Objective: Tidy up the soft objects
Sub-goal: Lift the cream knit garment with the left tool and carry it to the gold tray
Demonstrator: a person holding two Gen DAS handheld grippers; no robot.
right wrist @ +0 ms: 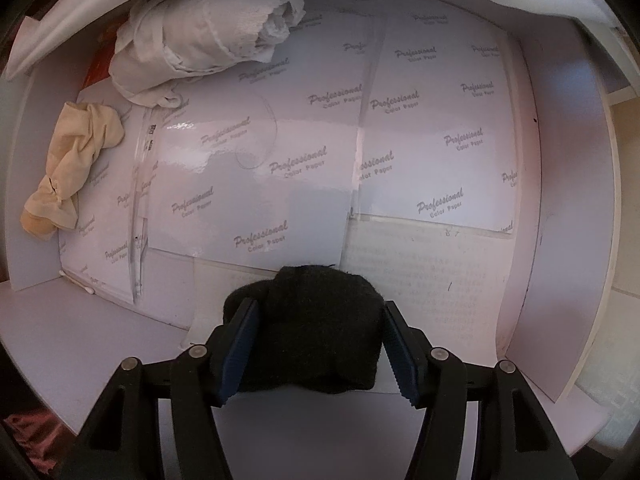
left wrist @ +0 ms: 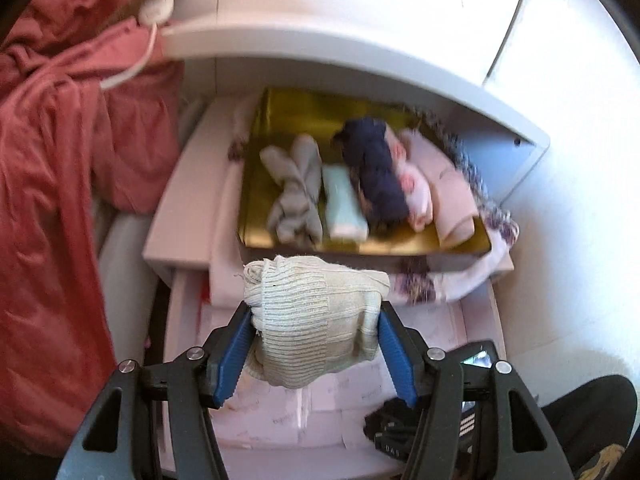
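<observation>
Cream sock bundle (left wrist: 316,320): we find it clamped between the blue pads of the left claw (left wrist: 314,350), held above the open drawer, just short of the gold tray.
Black sock bundle (right wrist: 316,330): we find it clamped in the right claw (right wrist: 316,344), low at the near edge of a drawer (right wrist: 560,240).
Gold tray (left wrist: 280,120): beyond the left claw; we count a grey pair (left wrist: 296,188), a mint roll (left wrist: 344,208), a navy bundle (left wrist: 374,172), a pink-and-white roll (left wrist: 416,188) and a pink roll (left wrist: 456,196), laid side by side.
Drawer lining: we note sheets of printed paper (right wrist: 280,168) covering the floor.
Far left corner: a white cloth bundle (right wrist: 204,36); nearer along the left wall, a knotted beige stocking (right wrist: 68,168).
Left of the tray: red cloth (left wrist: 48,160), hanging.
</observation>
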